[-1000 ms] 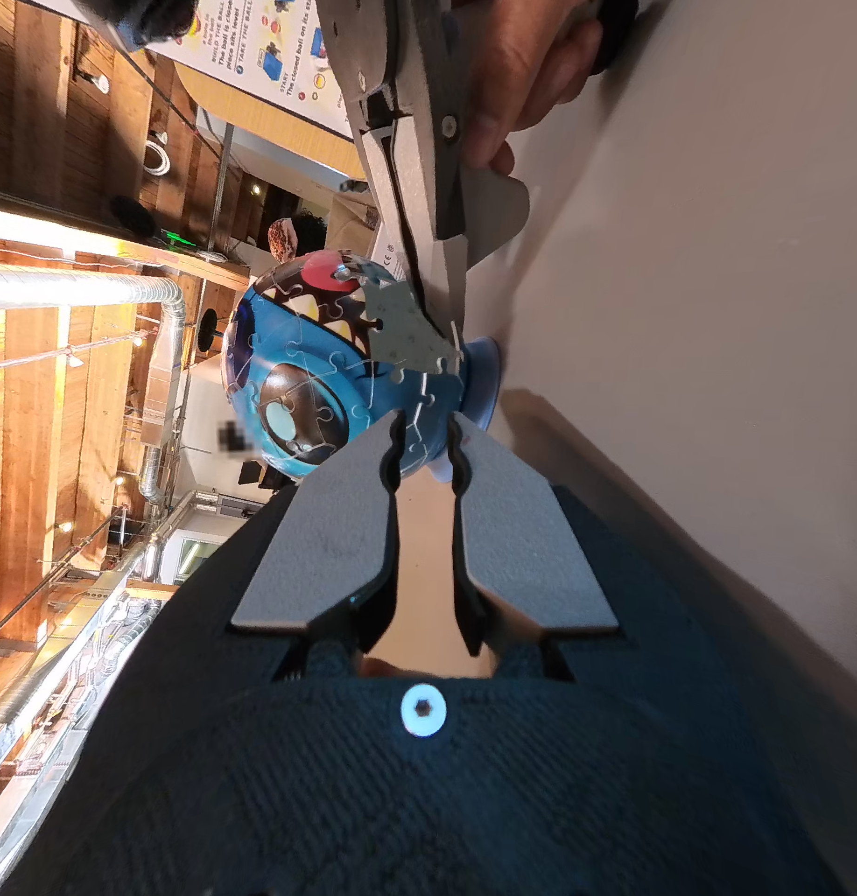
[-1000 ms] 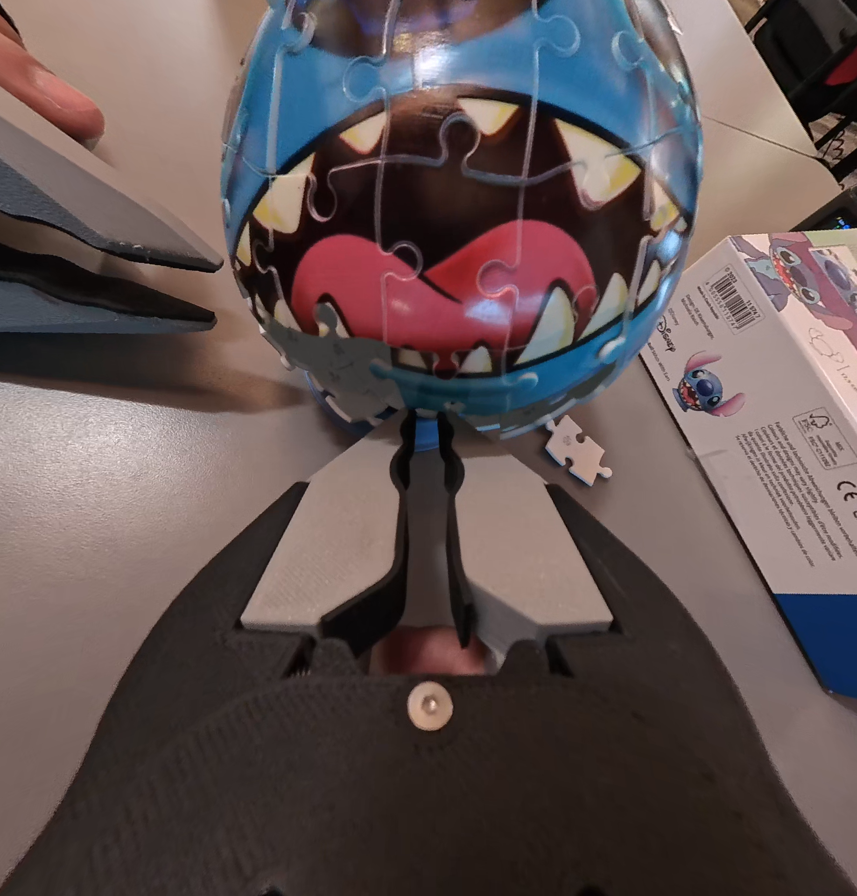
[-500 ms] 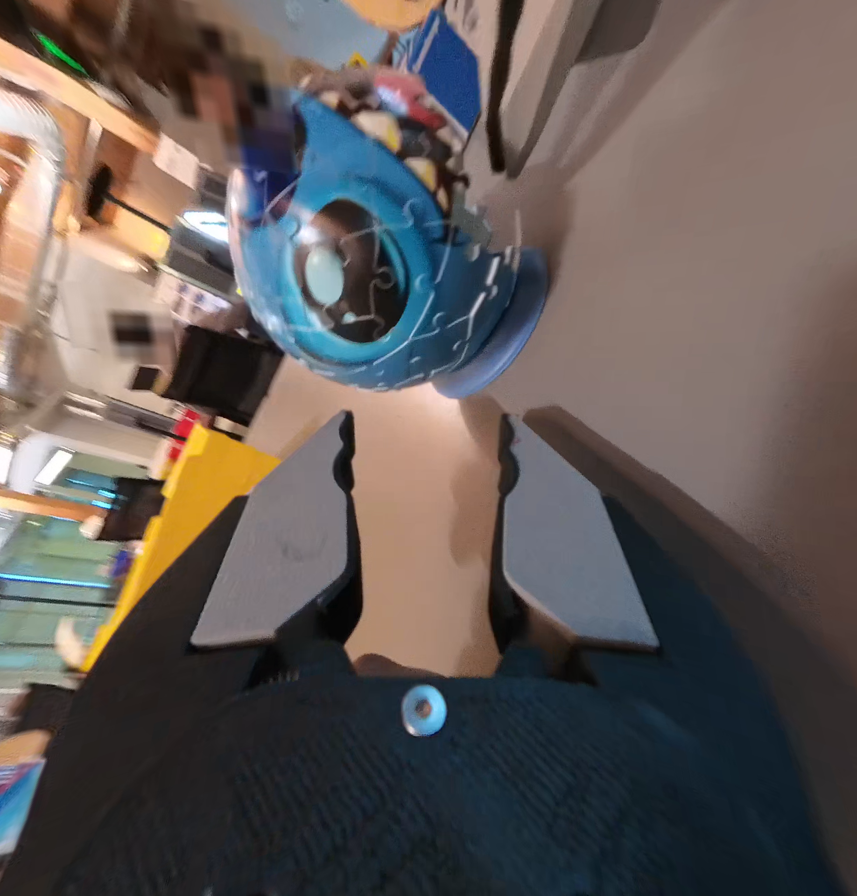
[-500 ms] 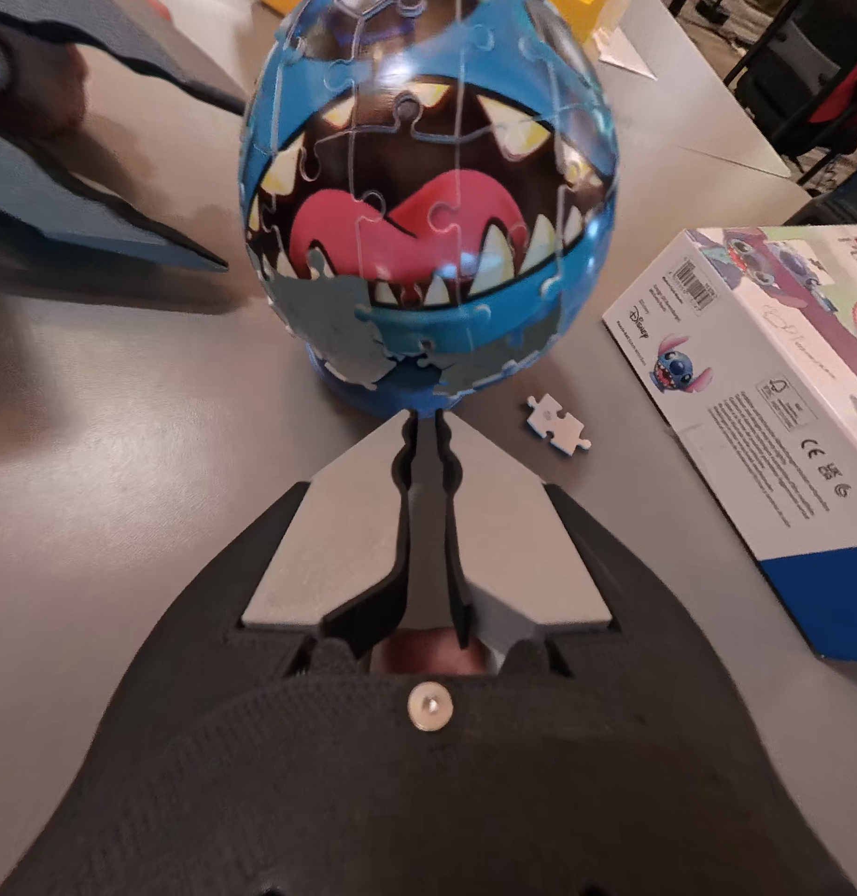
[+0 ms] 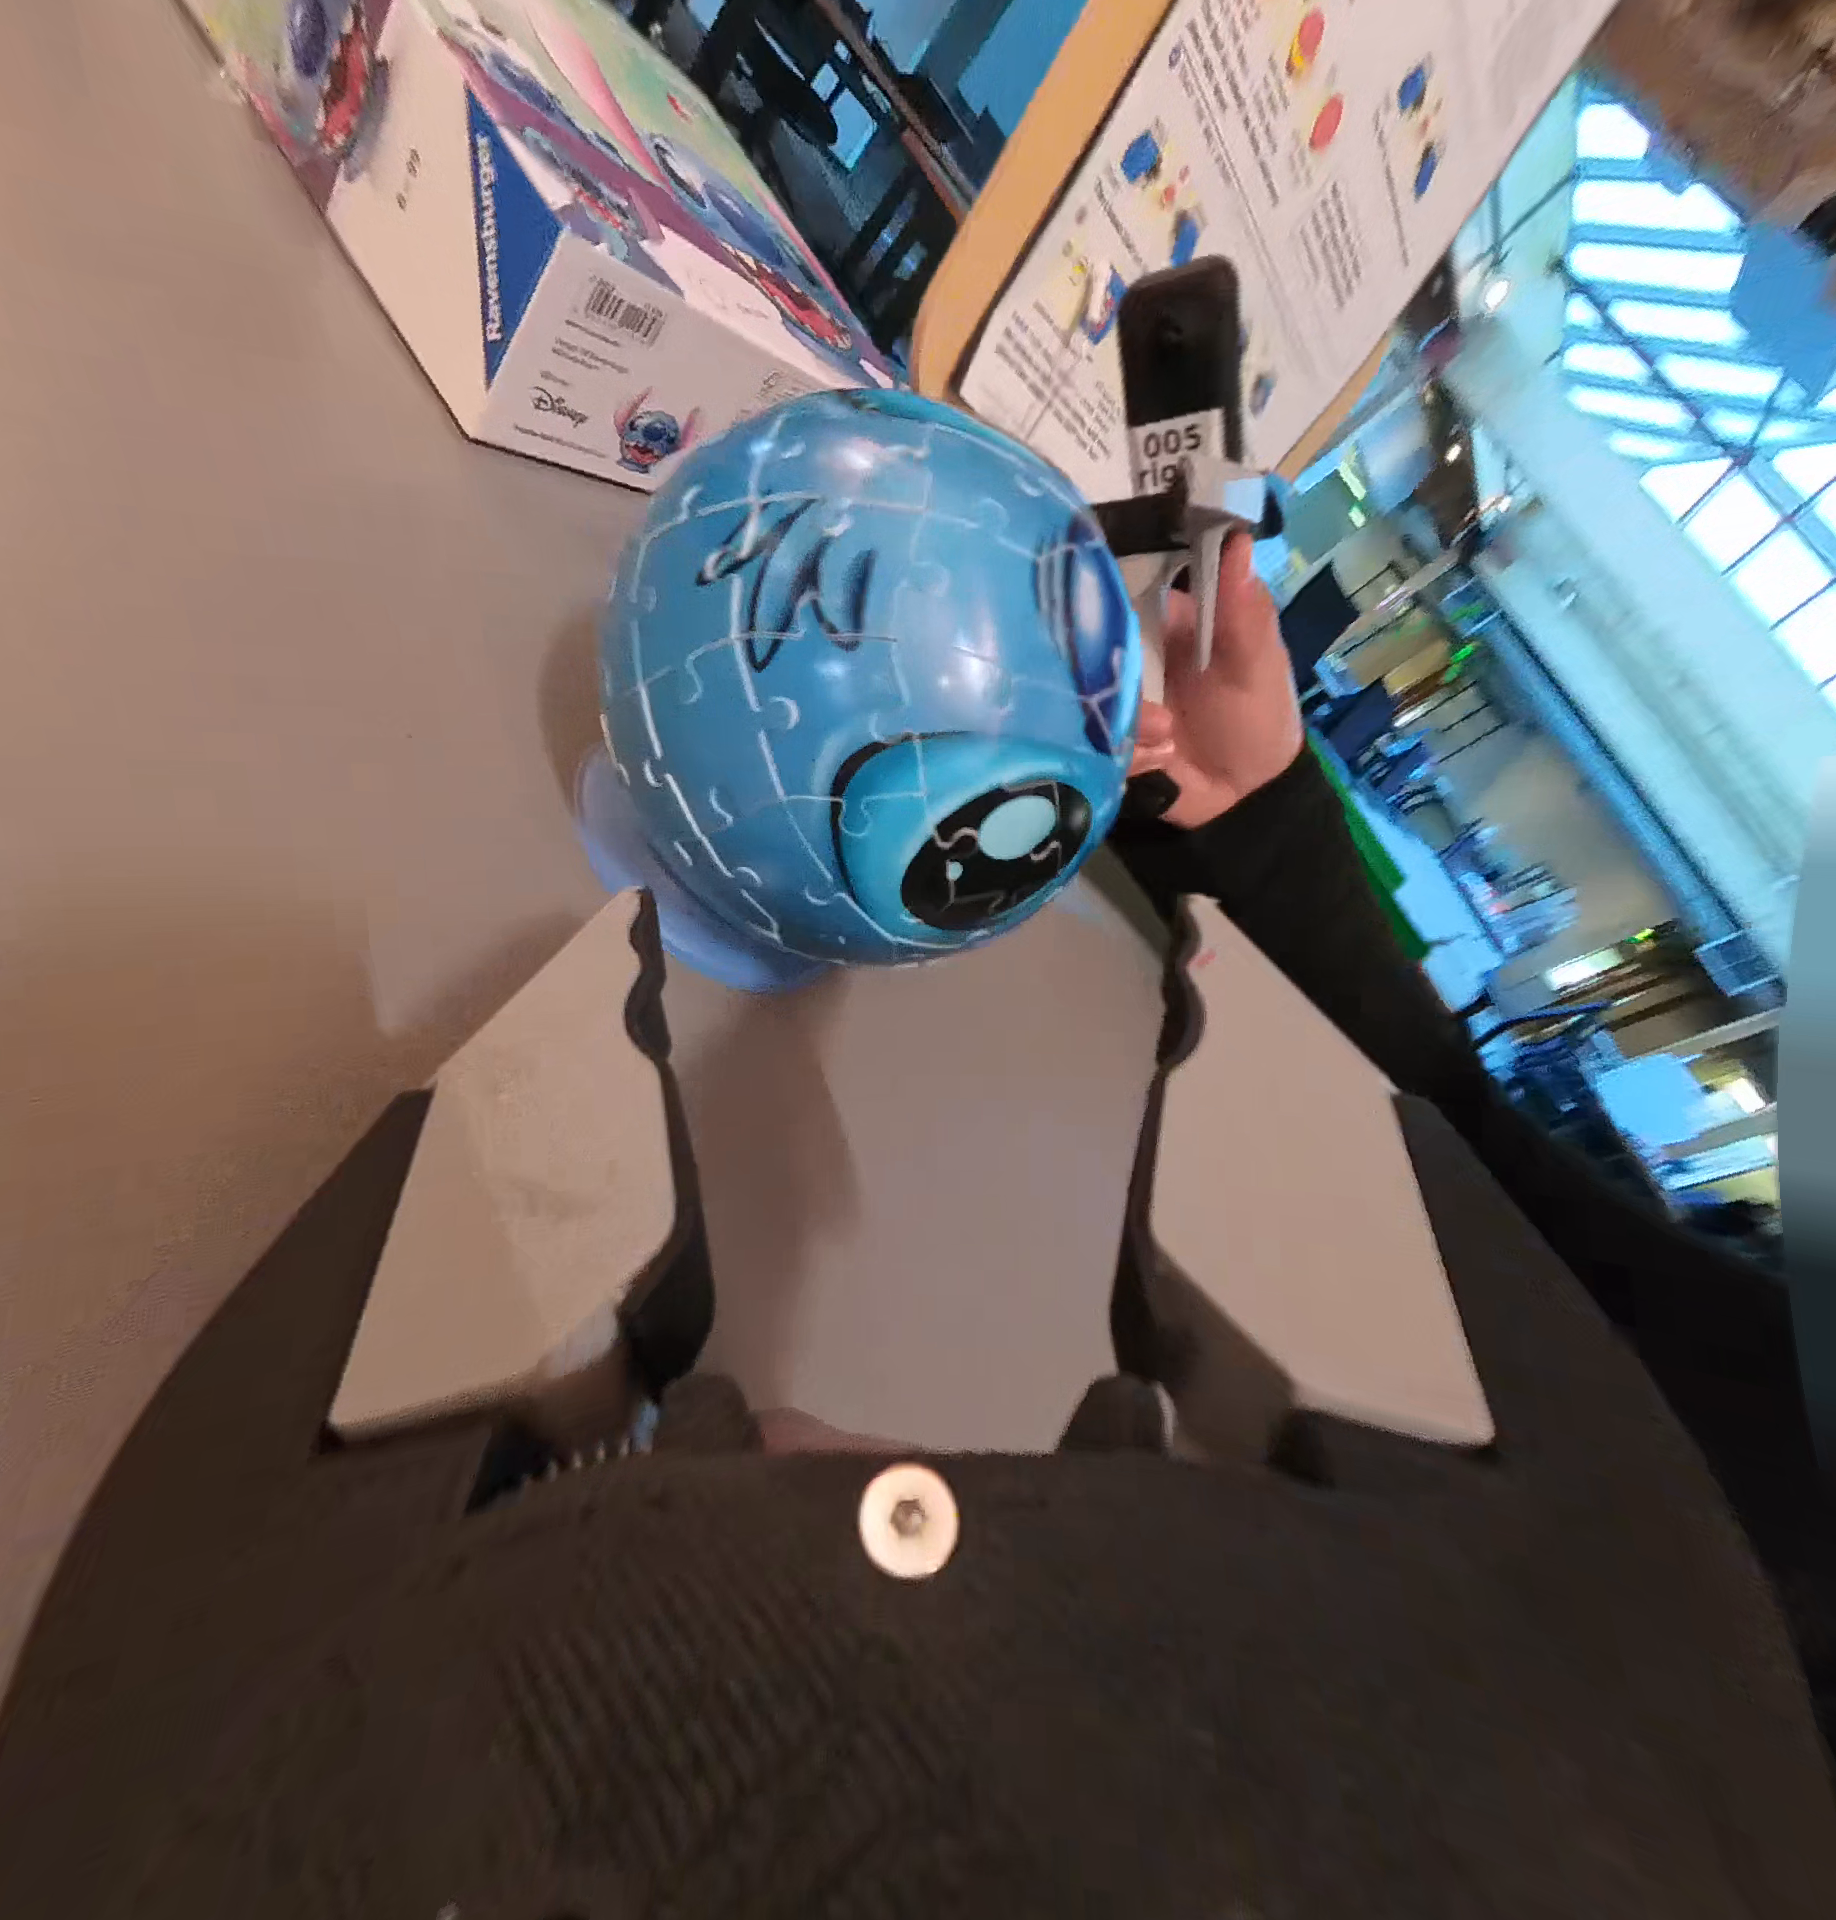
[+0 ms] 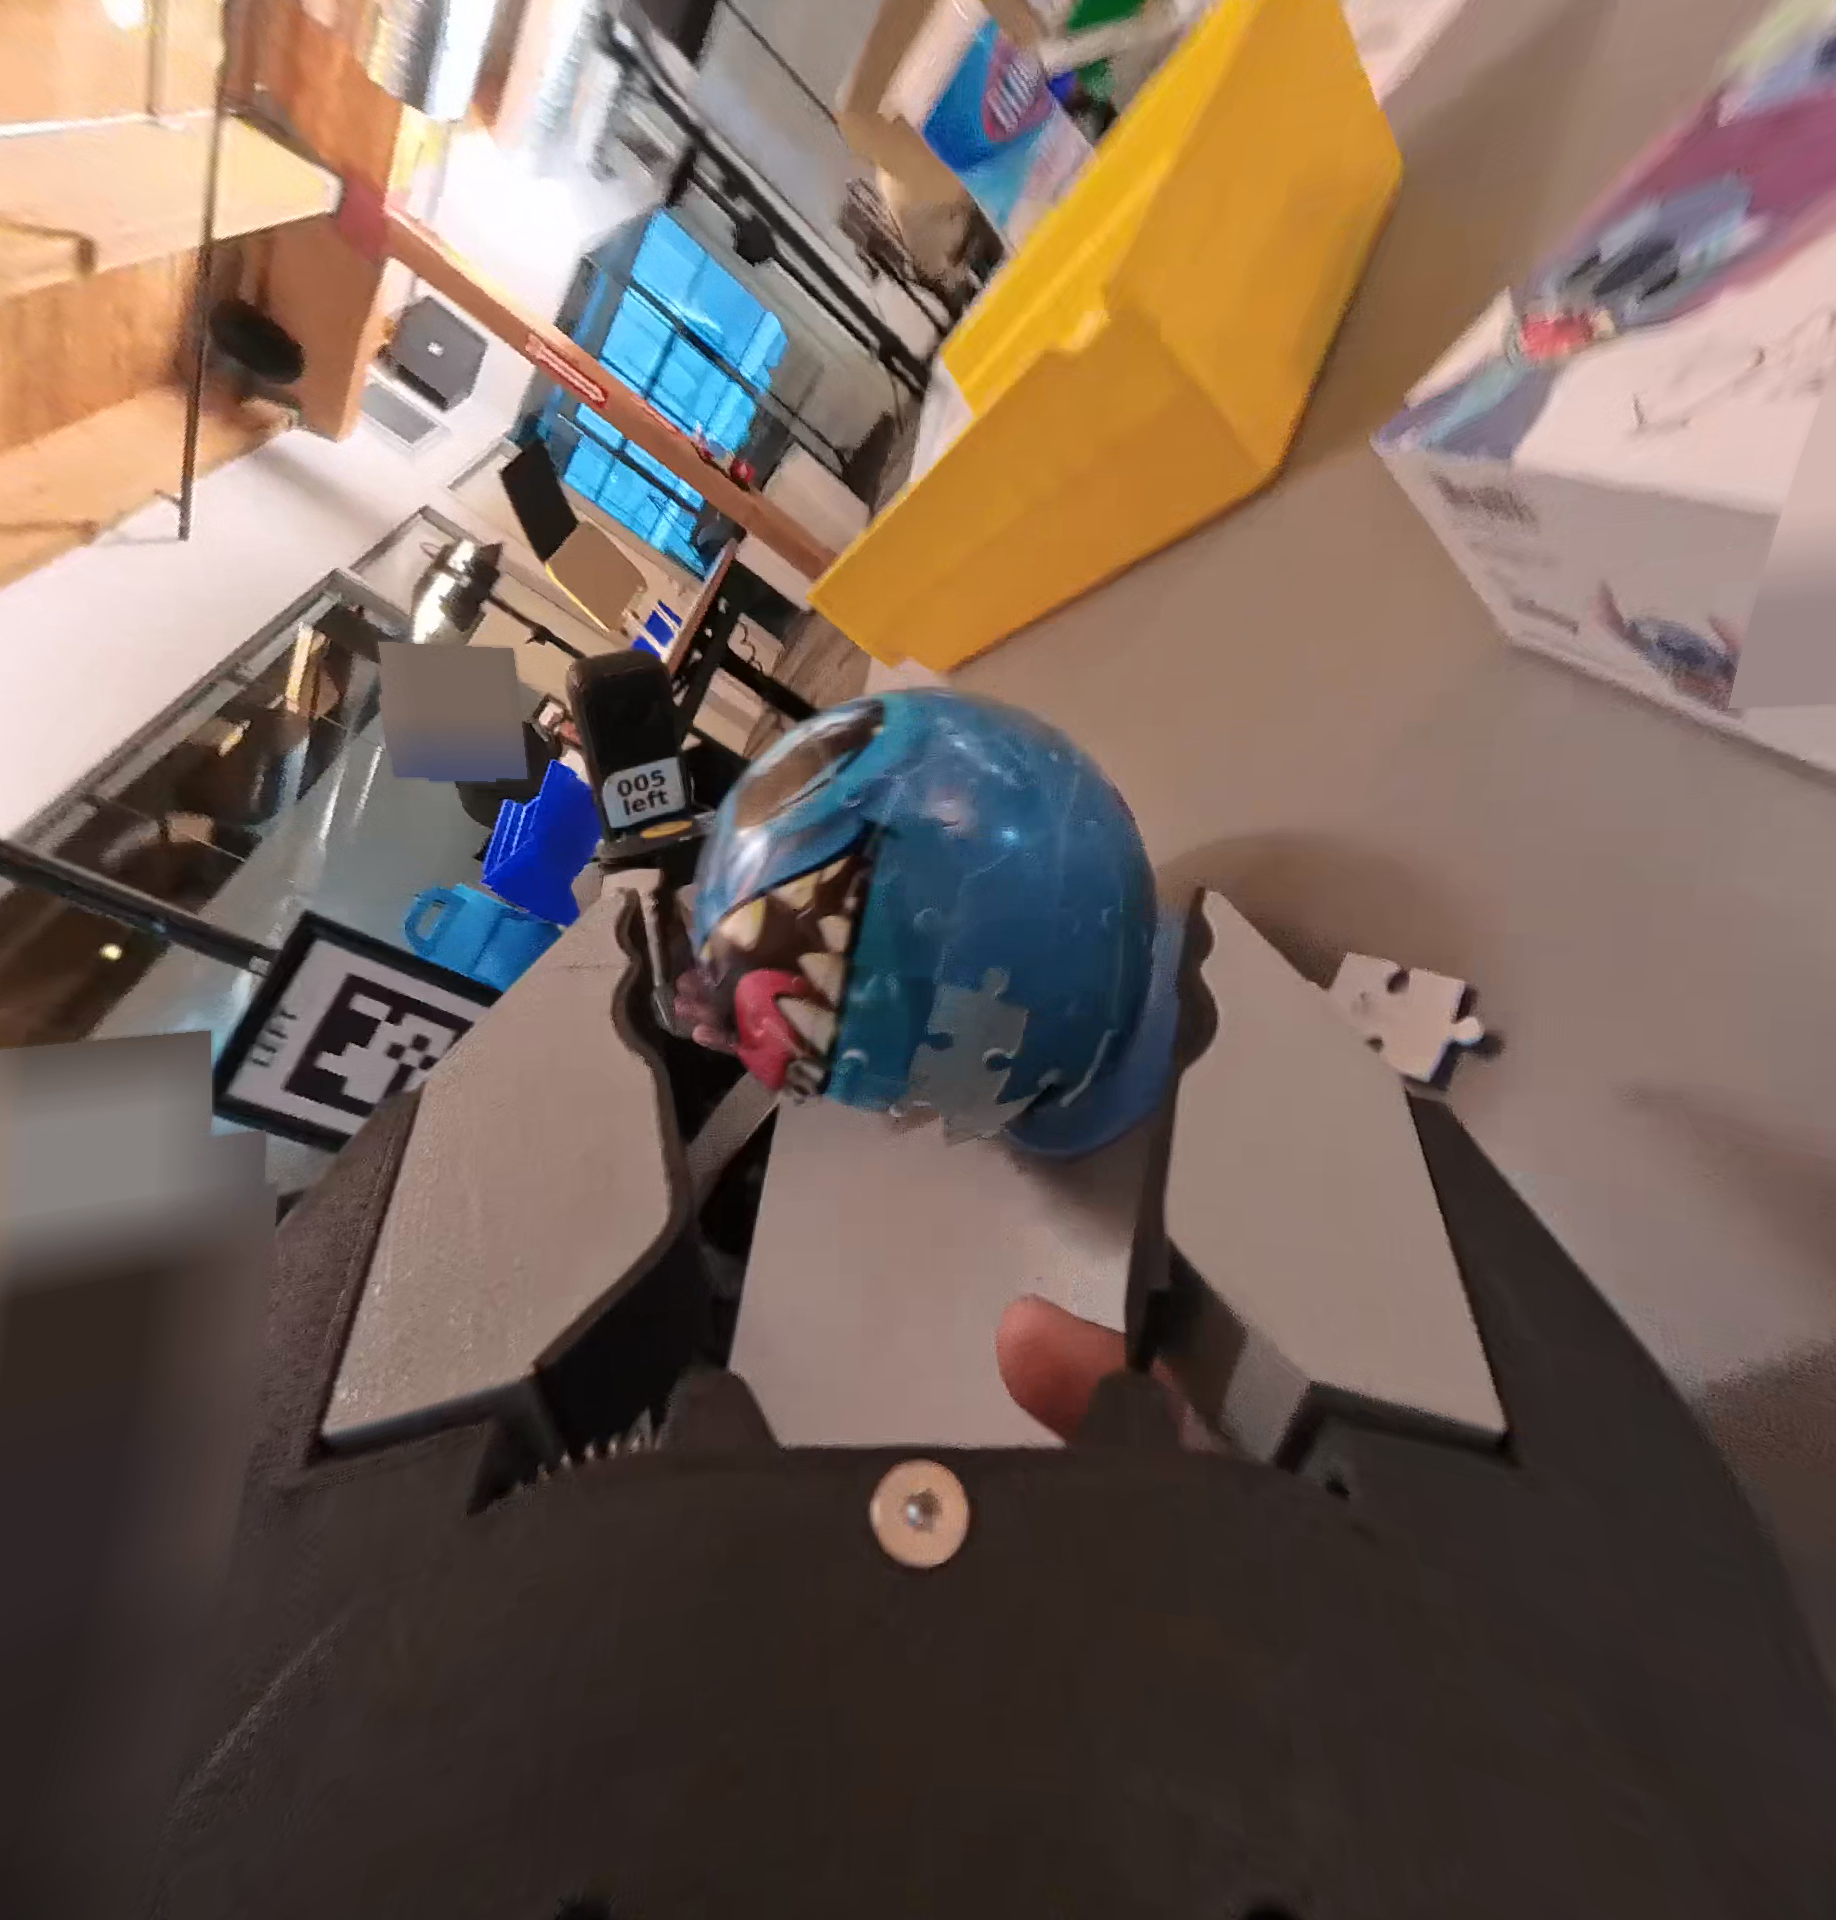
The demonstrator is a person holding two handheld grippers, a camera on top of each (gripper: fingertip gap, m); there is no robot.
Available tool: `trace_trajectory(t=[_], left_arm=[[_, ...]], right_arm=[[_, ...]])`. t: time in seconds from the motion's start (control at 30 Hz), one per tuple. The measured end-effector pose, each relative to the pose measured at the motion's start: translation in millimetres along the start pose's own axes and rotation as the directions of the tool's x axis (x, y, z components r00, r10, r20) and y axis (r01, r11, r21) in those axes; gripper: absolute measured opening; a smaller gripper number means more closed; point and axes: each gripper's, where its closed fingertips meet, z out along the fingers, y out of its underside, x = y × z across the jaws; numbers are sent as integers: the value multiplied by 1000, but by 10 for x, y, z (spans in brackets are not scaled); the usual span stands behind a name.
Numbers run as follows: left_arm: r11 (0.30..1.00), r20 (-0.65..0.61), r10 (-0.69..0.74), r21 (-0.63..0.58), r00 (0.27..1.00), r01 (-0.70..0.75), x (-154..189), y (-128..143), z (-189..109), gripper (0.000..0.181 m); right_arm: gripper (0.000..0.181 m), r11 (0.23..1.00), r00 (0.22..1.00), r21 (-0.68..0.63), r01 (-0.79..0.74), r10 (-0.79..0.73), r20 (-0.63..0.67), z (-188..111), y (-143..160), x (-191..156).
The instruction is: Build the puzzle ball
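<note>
The puzzle ball (image 5: 862, 686) is a blue sphere with a cartoon face, on a light blue ring stand (image 5: 607, 831) on the grey table (image 5: 218, 727). My left gripper (image 5: 909, 935) is open and empty, its tips just short of the ball's back. In the right wrist view the ball (image 6: 955, 914) shows its toothed mouth and a grey patch (image 6: 971, 1039) low on its side. My right gripper (image 6: 914, 935) is open, one fingertip on each side of the ball. A loose white puzzle piece (image 6: 1407, 1023) lies on the table (image 6: 1309, 779) beside the right finger.
The puzzle's box (image 5: 581, 291) lies behind the ball; it also shows in the right wrist view (image 6: 1620, 468). A yellow bin (image 6: 1122, 395) stands farther back. The right gripper's handle (image 5: 1179, 416) and a hand (image 5: 1215, 707) are beyond the ball. A printed board (image 5: 1257, 208) stands at the table edge.
Both grippers opened wide and swung round the ball. The right one went from nearly shut in front of the mouth to open astride the ball. The left one moved behind the ball.
</note>
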Motion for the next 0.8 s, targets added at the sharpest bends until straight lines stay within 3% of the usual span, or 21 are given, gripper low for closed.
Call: trace_trajectory(t=[0.17,0.33,0.53,0.8], left_arm=[[982,-69,-185,35,980,188,-121,-77,96,97],[985,-88,-174,-9,981,174,-76,-56,280,97],[990,-58,-143,-3,988,143,-111,-113,297,96],[999,-16,-29,31,999,30,-168,-308,304,99]], right_arm=[[107,980,995,-172,-101,99,-20,297,171,151],[110,965,989,-229,-128,141,43,483,275,121],[114,968,987,-215,-129,146,64,513,304,120],[116,995,998,-102,-11,18,66,581,204,64]])
